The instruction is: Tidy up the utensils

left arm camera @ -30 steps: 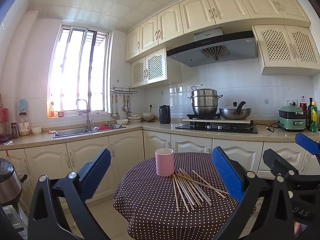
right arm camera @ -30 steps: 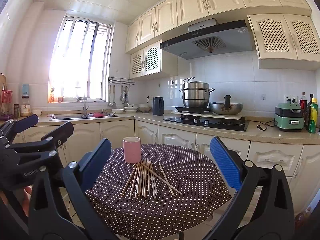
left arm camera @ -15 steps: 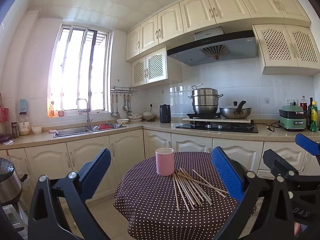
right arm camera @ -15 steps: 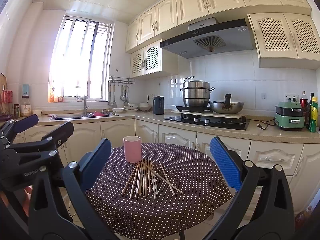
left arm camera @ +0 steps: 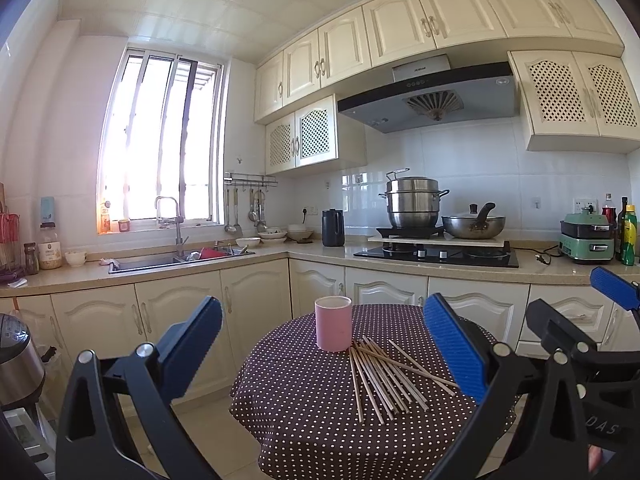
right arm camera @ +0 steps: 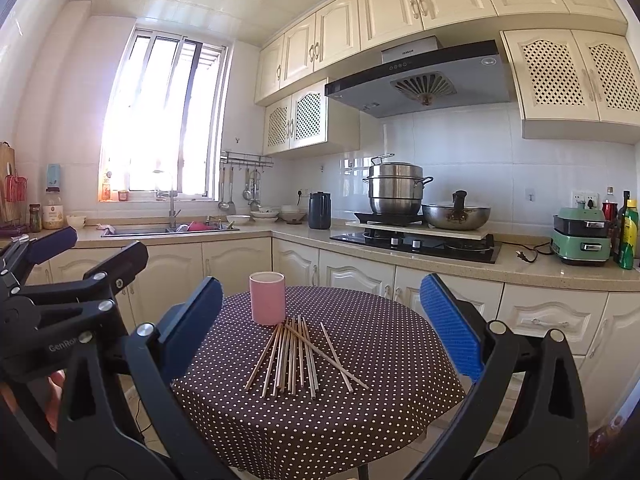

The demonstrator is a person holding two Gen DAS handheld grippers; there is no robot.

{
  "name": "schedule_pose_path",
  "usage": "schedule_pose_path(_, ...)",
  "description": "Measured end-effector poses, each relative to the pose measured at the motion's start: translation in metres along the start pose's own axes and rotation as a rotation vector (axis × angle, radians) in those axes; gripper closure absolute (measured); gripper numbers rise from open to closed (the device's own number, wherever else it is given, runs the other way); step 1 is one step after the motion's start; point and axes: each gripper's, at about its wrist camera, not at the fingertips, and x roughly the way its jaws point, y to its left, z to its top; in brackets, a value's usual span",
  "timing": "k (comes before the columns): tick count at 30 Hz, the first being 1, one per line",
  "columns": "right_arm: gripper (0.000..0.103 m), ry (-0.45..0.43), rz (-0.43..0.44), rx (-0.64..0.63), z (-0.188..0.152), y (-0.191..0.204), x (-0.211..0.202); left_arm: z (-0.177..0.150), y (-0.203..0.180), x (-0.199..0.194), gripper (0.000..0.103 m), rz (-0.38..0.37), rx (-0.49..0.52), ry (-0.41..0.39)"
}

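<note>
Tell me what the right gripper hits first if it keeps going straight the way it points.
Probably the loose pile of wooden chopsticks on the polka-dot tablecloth, with the pink cylindrical cup just behind. The right gripper is open; depth is unclear.

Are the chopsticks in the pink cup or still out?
Out: the chopsticks lie loose on the dotted tablecloth beside the upright pink cup.

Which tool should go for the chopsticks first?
Right, marginally. The chopsticks lie nearly centred between the right tool's open jaws; for the left tool they sit off toward its right finger. Both are open, empty and short of the table. The pink cup stands upright behind the pile.
</note>
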Motion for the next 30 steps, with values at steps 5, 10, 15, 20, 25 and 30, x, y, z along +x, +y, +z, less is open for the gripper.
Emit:
schedule_pose_path(5,0.006,0.012,0.003,-0.004,-0.002,0.003,0.005,-0.004,0.003,0.004,0.004,0.003,-0.001,0.009)
schedule_pose_path(10,0.006,0.031,0.014,-0.007,-0.006,0.007,0.014,-0.008,0.009,0.012,0.004,0.007,-0.001,0.024)
schedule_pose_path(15,0.006,0.056,0.026,-0.017,-0.008,0.013,0.031,-0.013,0.016,0.028,0.004,0.015,-0.005,0.046)
schedule_pose_path(20,0.006,0.091,0.049,-0.016,-0.010,0.018,0.057,-0.015,0.022,0.050,0.004,0.029,-0.002,0.069)
schedule_pose_path(25,0.006,0.132,0.066,-0.021,-0.013,0.023,0.087,-0.020,0.028,0.078,0.004,0.046,-0.004,0.109)
schedule_pose_path(30,0.006,0.178,0.075,-0.024,-0.020,0.027,0.117,-0.025,0.032,0.113,0.004,0.049,-0.002,0.176)
